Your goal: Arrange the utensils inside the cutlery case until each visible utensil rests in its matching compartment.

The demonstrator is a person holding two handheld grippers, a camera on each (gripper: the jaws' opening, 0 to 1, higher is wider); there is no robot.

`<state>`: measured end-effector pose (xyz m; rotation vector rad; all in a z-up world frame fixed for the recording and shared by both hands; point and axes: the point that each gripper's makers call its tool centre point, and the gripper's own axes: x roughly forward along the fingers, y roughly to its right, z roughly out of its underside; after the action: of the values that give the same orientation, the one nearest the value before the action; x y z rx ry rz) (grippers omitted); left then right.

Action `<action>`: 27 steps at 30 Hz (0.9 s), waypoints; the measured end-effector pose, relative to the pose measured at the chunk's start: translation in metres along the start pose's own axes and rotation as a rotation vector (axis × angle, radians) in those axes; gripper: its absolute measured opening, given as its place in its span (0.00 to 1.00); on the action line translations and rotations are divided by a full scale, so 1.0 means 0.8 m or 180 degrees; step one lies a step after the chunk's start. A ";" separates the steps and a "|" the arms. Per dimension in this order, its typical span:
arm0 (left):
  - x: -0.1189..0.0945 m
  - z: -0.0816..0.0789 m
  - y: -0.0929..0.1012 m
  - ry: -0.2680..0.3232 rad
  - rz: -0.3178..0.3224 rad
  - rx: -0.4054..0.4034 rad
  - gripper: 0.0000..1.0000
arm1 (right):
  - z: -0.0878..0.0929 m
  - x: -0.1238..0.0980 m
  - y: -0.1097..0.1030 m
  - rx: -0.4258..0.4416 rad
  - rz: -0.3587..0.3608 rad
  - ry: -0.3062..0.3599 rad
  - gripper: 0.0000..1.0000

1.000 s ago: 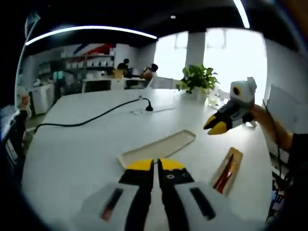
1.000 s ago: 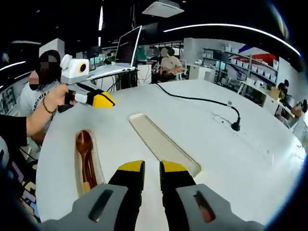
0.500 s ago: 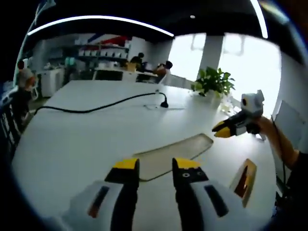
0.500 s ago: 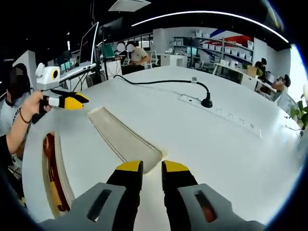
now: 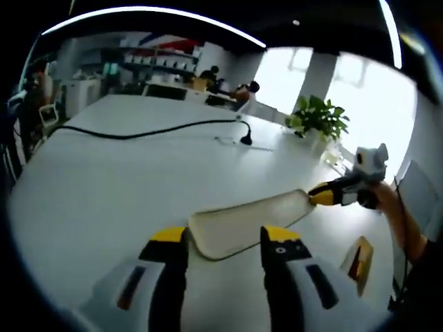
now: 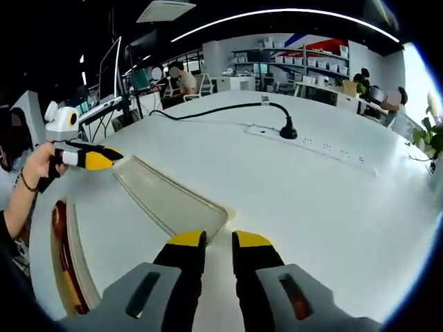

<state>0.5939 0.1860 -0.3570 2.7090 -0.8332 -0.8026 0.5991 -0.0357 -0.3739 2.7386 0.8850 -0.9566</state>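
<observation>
While the left gripper [image 5: 223, 238] hung low over the white table [image 5: 104, 180], its two yellow-tipped fingers [image 5: 168, 237] stood well apart, with the near rounded end of the long, pale cutlery case lid [image 5: 246, 218] lying between and just beyond them; they gripped nothing, and whether they touched the lid could not be told. In the left gripper view the right gripper [image 5: 331, 194] came in from the right, held in a person's hand [image 5: 379, 197], its yellow tips drawn together and sitting at the far end of the same lid. Near the right edge of that view lay the tan cutlery case [image 5: 356, 257] with something dark red inside it. From the right gripper view, the right gripper [image 6: 210, 241] showed its fingers [image 6: 185, 241] nearly together, only a narrow gap between them, holding nothing, with the lid's [image 6: 166, 200] near end just ahead of them on the table [image 6: 325, 200]. At the lid's far end sat the left gripper [image 6: 93, 158], held in a hand [image 6: 43, 162]. By the left edge lay the cutlery case [image 6: 69, 263], a dark brown spoon [image 6: 61, 238] resting in its trough. A black cable [image 6: 228, 111] ran across the far tabletop to a power strip [image 6: 311, 144], and a potted plant [image 5: 318, 117] stood beyond.
</observation>
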 end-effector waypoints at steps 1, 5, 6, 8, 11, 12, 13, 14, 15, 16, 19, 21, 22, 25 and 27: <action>0.000 0.001 0.000 -0.0008 0.0002 -0.0016 0.44 | -0.001 0.000 0.000 0.0000 0.0013 -0.0001 0.13; 0.000 0.008 0.007 -0.0076 0.0084 -0.0099 0.44 | -0.002 0.001 -0.004 0.0024 0.0037 -0.0016 0.07; -0.001 0.009 0.009 -0.0077 0.0088 -0.0095 0.45 | -0.001 0.000 -0.005 0.0025 0.0104 -0.0023 0.07; -0.001 0.009 0.009 -0.0088 0.0093 -0.0072 0.44 | -0.001 -0.001 -0.002 -0.0125 0.0242 -0.0076 0.07; -0.003 0.011 0.013 -0.0068 0.0110 -0.0133 0.45 | -0.002 -0.001 -0.001 -0.0159 0.0448 -0.0157 0.05; -0.002 0.010 0.018 -0.0010 0.0148 -0.0234 0.46 | -0.003 -0.001 0.000 -0.0204 0.0541 -0.0177 0.05; -0.002 0.008 0.020 0.0032 0.0183 -0.0323 0.48 | -0.003 -0.001 -0.001 -0.0235 0.0591 -0.0185 0.05; -0.003 0.008 0.019 0.0038 0.0200 -0.0354 0.48 | -0.003 0.000 -0.002 -0.0242 0.0614 -0.0182 0.05; -0.004 0.009 0.016 0.0046 0.0203 -0.0381 0.48 | -0.003 0.000 -0.002 -0.0223 0.0635 -0.0184 0.04; -0.005 0.008 0.015 0.0054 0.0205 -0.0424 0.46 | -0.002 -0.001 -0.001 -0.0199 0.0641 -0.0185 0.04; -0.005 0.003 0.011 0.0125 0.0271 -0.0732 0.44 | -0.001 -0.002 -0.001 -0.0106 0.0635 -0.0171 0.04; -0.008 0.009 0.026 0.0000 0.0545 -0.1150 0.42 | 0.001 -0.002 0.002 -0.0116 0.0677 -0.0159 0.03; -0.008 0.004 0.020 0.0138 0.0547 -0.1319 0.40 | 0.002 -0.002 0.002 -0.0111 0.0671 -0.0159 0.03; -0.011 0.001 0.037 0.0158 0.0890 -0.1618 0.22 | 0.003 -0.002 0.002 -0.0094 0.0647 -0.0125 0.03; -0.009 -0.001 0.049 0.0099 0.1121 -0.1878 0.19 | 0.003 -0.001 0.000 -0.0064 0.0600 -0.0099 0.03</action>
<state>0.5713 0.1576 -0.3402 1.9884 -0.8647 -0.7711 0.5975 -0.0371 -0.3754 2.7222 0.6144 -0.9459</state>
